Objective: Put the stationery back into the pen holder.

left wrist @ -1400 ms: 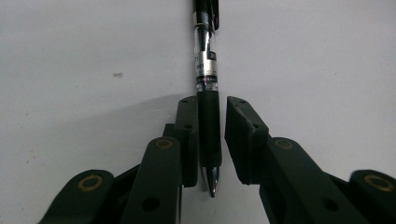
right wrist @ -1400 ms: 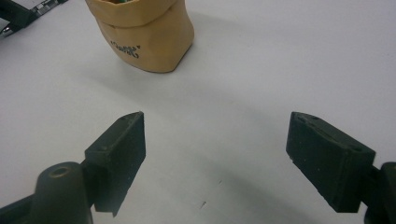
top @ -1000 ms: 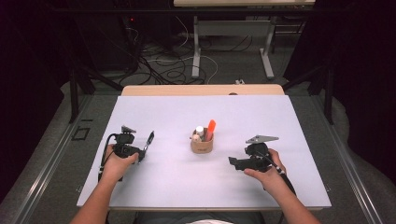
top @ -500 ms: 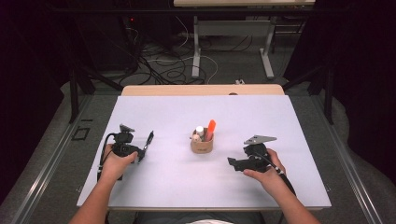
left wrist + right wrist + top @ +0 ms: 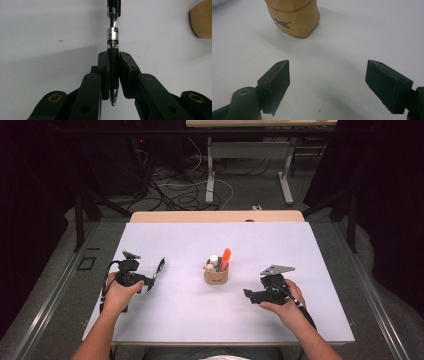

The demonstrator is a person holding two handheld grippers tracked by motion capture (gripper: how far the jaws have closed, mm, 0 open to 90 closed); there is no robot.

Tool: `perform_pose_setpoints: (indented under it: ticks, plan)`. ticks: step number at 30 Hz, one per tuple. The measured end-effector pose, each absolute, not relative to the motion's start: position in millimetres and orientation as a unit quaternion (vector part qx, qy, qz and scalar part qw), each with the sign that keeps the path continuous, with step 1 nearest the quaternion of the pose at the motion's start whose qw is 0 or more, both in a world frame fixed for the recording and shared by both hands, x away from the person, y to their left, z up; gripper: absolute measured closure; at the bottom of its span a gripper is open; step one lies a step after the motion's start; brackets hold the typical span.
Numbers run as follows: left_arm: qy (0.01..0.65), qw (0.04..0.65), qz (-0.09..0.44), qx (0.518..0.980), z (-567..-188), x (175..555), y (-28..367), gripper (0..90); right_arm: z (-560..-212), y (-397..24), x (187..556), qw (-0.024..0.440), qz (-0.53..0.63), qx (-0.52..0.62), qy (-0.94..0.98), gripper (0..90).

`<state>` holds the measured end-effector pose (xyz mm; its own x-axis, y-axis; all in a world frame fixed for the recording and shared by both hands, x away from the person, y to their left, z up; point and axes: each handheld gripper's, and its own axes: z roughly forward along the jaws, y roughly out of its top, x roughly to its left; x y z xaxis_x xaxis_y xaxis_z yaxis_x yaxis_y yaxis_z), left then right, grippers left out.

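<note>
My left gripper is shut on a black-and-clear pen at the left of the white table. In the left gripper view the pen runs straight up between the pads, which clamp its black rubber grip, and its silver tip points back at the camera. A tan cup in the middle of the table holds an orange marker and a white-capped item. My right gripper rests open to the cup's right, pointing towards it. In the right gripper view its jaws stand wide apart with bare table between them, and the cup is ahead.
The cup's edge shows at the upper right of the left gripper view. A wooden strip borders the table's far edge. Beyond it are cables and table legs on a dark floor.
The left gripper with the pen has drifted very slightly to the left. The right gripper has kept still.
</note>
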<state>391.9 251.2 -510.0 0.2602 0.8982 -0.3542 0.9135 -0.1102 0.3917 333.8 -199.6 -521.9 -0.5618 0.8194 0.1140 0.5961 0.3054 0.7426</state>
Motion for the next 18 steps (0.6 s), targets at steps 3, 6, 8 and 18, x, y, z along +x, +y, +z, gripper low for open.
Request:
perform_pose_setpoints:
  ticks: [3, 6, 8, 18]
  plan:
    - [0.605, 0.288, -0.016, 0.742, -503, 389, 250, 79.7, -522, -200, 334, 0.145, 0.386, 0.443, 0.796, 19.4]
    - [0.595, 0.296, -0.020, 0.747, -495, 387, 249, 79.7, -522, -199, 334, 0.146, 0.386, 0.443, 0.795, 19.4]
    - [0.588, 0.304, -0.022, 0.749, -491, 385, 247, 79.7, -522, -199, 334, 0.148, 0.386, 0.442, 0.796, 19.4]
    - [0.546, 0.324, -0.033, 0.772, -472, 374, 222, 79.7, -522, -198, 334, 0.149, 0.386, 0.435, 0.800, 19.4]
